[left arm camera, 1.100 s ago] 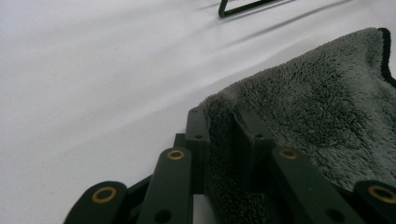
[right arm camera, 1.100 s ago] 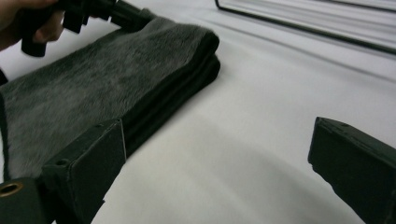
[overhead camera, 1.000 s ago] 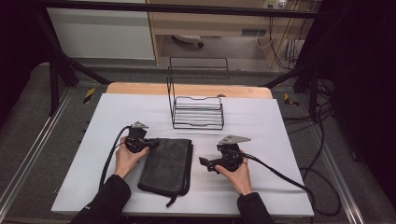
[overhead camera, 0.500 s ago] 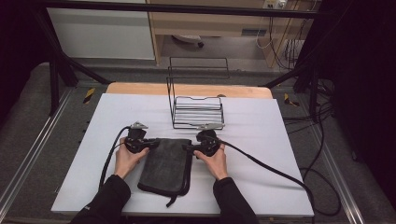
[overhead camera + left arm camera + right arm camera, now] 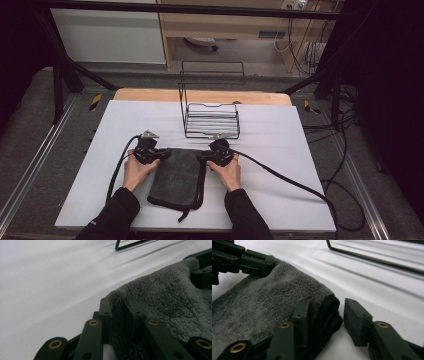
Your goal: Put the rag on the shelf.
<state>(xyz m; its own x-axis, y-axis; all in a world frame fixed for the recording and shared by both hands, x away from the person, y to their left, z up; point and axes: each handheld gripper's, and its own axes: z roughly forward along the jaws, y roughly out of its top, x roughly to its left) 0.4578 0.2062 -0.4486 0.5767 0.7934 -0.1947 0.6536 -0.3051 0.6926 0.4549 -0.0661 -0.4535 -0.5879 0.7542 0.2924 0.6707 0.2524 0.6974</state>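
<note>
A folded grey towel (image 5: 178, 175) lay on the white table (image 5: 300, 150) near the wire rack (image 5: 210, 120) — soft, limp, best taken at its far corners. The left gripper (image 5: 120, 315) pinched one corner; the right gripper (image 5: 324, 317) straddled the other, jaws wide.

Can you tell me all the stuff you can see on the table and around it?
towel: one, dark grey and fluffy, folded, near middle of the white table, closest to the person
wire rack: one, black, behind the towel, at the far middle of the table
table: one, white top with a wooden strip along the far edge
cables: two, black, one trailing from each tool across the table
left tool: one, black, jaws closed on the towel's far left corner
right tool: one, black, jaws open around the towel's far right corner
hands: two, in black sleeves, coming in from the near edge
</note>
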